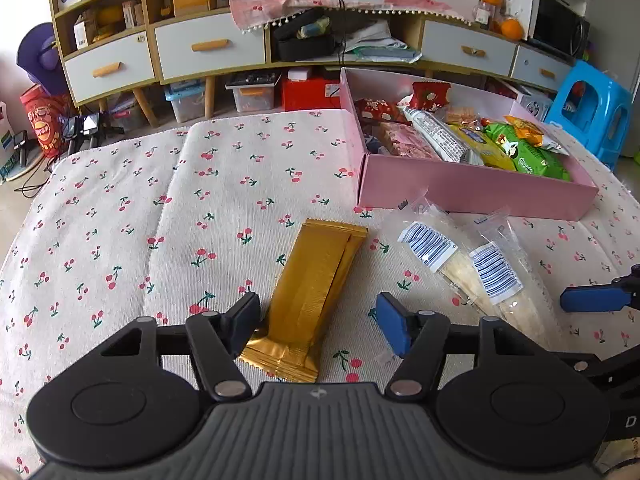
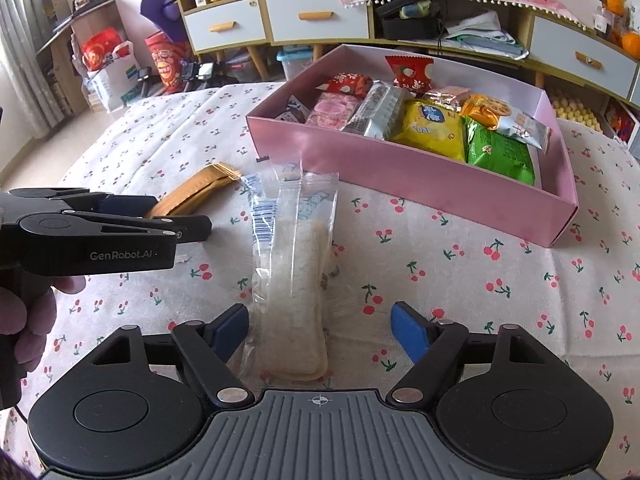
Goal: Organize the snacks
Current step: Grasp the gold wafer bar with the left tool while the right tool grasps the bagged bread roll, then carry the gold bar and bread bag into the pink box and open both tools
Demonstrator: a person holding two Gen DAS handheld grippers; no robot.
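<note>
A gold snack bar [image 1: 312, 292] lies on the cherry-print cloth, its near end between the open fingers of my left gripper [image 1: 320, 320]. It also shows in the right wrist view [image 2: 192, 196]. Two clear packets of pale crackers [image 2: 292, 280] lie side by side; their near end sits between the open fingers of my right gripper [image 2: 320, 332]. The packets also show in the left wrist view [image 1: 480, 276]. A pink box [image 1: 472, 188] holding several snack packs stands behind them, also in the right wrist view [image 2: 400, 184]. Neither gripper grips anything.
The cherry-print cloth [image 1: 160, 200] covers the table. The left gripper [image 2: 132, 220] shows from the side in the right wrist view, and one right fingertip [image 1: 592, 298] shows in the left wrist view. Cabinets with drawers [image 1: 208, 48] and a blue stool [image 1: 592, 108] stand beyond.
</note>
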